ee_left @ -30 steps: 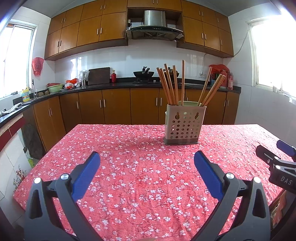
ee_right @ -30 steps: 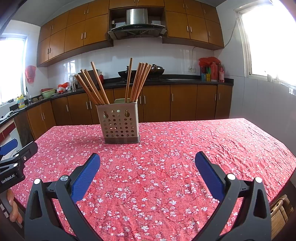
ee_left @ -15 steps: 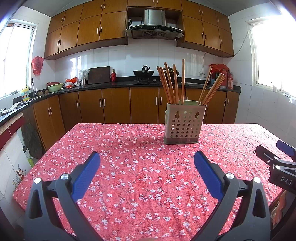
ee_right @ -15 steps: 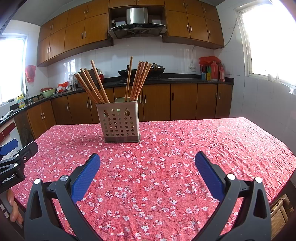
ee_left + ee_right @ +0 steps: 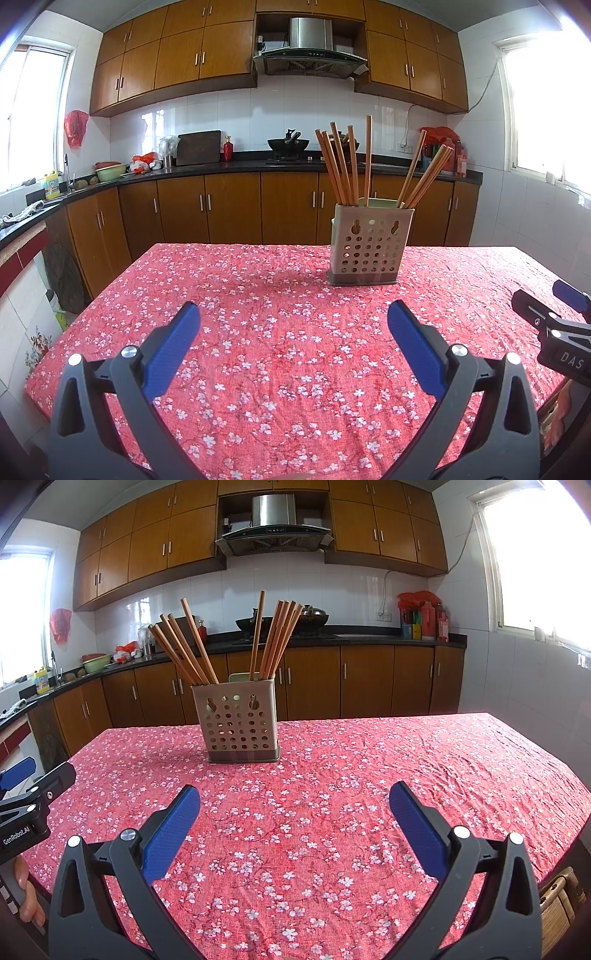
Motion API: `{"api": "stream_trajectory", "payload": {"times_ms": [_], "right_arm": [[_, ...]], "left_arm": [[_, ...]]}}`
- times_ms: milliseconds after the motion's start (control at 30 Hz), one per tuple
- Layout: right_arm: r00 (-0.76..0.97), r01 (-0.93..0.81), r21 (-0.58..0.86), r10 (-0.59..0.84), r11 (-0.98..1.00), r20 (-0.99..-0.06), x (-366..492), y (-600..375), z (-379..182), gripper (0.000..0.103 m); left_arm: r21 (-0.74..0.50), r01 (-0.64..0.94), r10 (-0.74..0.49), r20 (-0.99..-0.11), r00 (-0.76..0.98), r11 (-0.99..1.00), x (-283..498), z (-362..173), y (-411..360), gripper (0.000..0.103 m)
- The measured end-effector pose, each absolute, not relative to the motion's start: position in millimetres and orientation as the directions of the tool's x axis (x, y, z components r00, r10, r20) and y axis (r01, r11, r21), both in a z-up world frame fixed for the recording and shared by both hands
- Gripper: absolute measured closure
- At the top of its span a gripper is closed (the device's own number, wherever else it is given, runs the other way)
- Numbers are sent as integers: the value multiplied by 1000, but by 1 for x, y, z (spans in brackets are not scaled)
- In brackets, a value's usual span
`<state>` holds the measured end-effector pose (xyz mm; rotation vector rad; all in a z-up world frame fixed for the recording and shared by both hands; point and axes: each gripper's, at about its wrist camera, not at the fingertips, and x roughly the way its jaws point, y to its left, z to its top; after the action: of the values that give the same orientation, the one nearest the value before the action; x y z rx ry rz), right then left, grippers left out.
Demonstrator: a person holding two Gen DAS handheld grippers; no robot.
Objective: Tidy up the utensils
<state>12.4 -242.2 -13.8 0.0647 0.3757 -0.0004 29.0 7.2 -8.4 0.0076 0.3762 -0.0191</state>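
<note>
On the red floral tablecloth (image 5: 280, 354), wooden chopsticks (image 5: 341, 166) fan from a perforated holder (image 5: 369, 245); both hand-held grippers gape empty.

Left gripper (image 5: 22, 805) reads "GenRobot.AI" (right gripper (image 5: 554, 332): "DAS").

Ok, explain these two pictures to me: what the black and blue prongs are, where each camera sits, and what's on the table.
The prongs are hand-held grippers, one in each of a person's hands. A camera on each looks forward along its fingers.

One picture comes from the left gripper, one from the right gripper. Both are open and hold nothing. Each view also catches the other gripper at its edge.

On the red floral tablecloth stands a perforated utensil holder with wooden chopsticks leaning in two bunches. Kitchen cabinets stand behind.
</note>
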Motion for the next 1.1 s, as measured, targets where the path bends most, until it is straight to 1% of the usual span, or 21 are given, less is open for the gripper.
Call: {"api": "stream_trajectory", "payload": {"times_ms": [1100], "right_arm": [[929, 16, 67, 10, 998, -370, 12, -242, -15, 2]], "left_arm": [[5, 17, -14, -373, 928, 1000, 29, -12, 3, 4]]}}
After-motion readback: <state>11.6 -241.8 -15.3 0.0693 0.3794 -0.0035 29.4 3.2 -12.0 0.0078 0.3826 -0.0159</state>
